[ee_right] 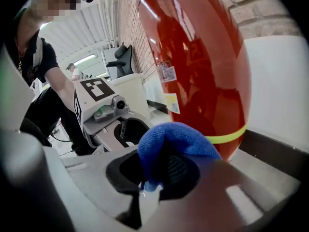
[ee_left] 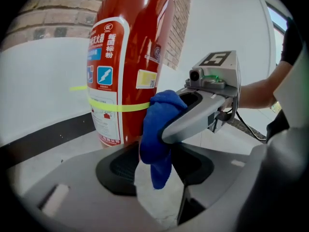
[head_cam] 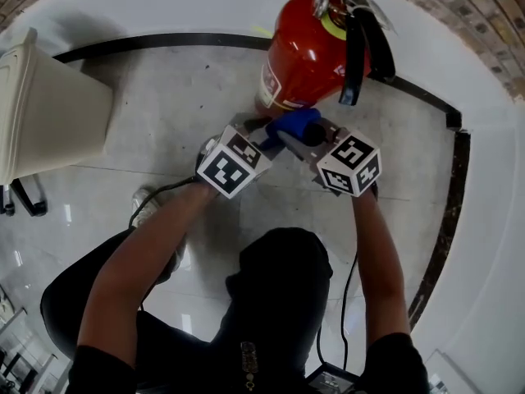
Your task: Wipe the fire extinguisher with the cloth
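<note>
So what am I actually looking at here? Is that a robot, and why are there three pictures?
There is no robot arm. A person holds a hand tool in each hand, and each tool has two fingers that pinch. The head view comes from a camera on the person's head, looking steeply down. The other two views come from cameras riding on the left gripper and the right gripper. The patterned cubes are parts of those tools. A red fire extinguisher stands on the pale floor near the wall. The right gripper's fingers are shut on a blue cloth, close to the extinguisher's lower body. The left gripper's fingers stand open. The cloth hangs over the gap between them, but they are not pinching it.
</note>
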Demonstrator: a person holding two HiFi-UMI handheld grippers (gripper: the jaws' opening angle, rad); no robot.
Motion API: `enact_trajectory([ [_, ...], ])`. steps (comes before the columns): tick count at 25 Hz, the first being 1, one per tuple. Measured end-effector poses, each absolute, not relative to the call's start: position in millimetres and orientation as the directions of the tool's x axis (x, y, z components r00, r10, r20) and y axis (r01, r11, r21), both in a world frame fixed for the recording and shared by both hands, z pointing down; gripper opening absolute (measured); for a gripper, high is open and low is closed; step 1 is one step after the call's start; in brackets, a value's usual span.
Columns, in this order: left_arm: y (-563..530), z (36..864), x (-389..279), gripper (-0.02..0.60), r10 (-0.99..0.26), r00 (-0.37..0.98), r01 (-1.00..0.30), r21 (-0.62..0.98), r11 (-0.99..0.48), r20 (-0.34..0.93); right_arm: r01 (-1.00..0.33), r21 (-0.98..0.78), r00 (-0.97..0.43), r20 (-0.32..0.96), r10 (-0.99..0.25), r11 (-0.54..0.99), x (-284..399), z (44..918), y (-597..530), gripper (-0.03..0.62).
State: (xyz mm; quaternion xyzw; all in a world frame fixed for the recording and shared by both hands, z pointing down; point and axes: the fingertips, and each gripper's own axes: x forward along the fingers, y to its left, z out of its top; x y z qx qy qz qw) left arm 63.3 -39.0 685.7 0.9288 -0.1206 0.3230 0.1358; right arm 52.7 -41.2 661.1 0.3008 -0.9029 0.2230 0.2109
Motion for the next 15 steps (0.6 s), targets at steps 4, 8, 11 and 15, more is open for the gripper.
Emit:
enact_trajectory([
  [4,-40.0,684.9,65.9,0.097,-0.13,0.783,-0.255,0.124,-0.959,0.608,-0.608,-0.301,-0.754,0.509,-0.415,0.735,47.3,659.2,-39.2,0.047],
  [8,-45.7,687.0,61.2,0.063,-0.143,0.788,-0.269,0.125,-0.955,0.599,-0.579,-0.342,-0.783,0.486,-0.388,0.74,45.8,654.8,-35.5,0.079],
  [11,-51.5,684.9,58.0,0.06,-0.147,0.793,-0.29,0.154,-0.945,0.591,-0.599,-0.333,-0.77,0.489,-0.41,0.728,47.0,653.6,-34.3,0.093],
  [15,-67.3,687.2,50.8,0.058,-0.188,0.778,-0.359,0.179,-0.916,0.6,-0.639,-0.284,-0.728,0.524,-0.443,0.715,50.4,653.3,-30.8,0.103],
])
